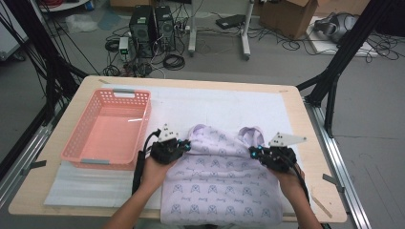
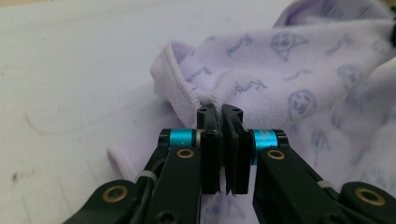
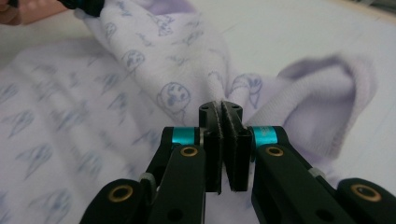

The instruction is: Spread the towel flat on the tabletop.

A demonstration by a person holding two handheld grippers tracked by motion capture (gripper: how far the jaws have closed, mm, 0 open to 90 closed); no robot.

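Pictured at a wooden table (image 1: 305, 143) covered with a white sheet (image 1: 229, 107): lilac printed garment (image 1: 219, 186) lying flat at the near edge, just right of an empty pink plastic basket (image 1: 79, 150). Left gripper (image 1: 187, 146) clamped tight on the fabric beside the ribbed cuff (image 2: 175, 88); right gripper (image 1: 251, 151) likewise pinched shut on a fold near the other shoulder opening (image 3: 327, 93). Both held low over the cloth.
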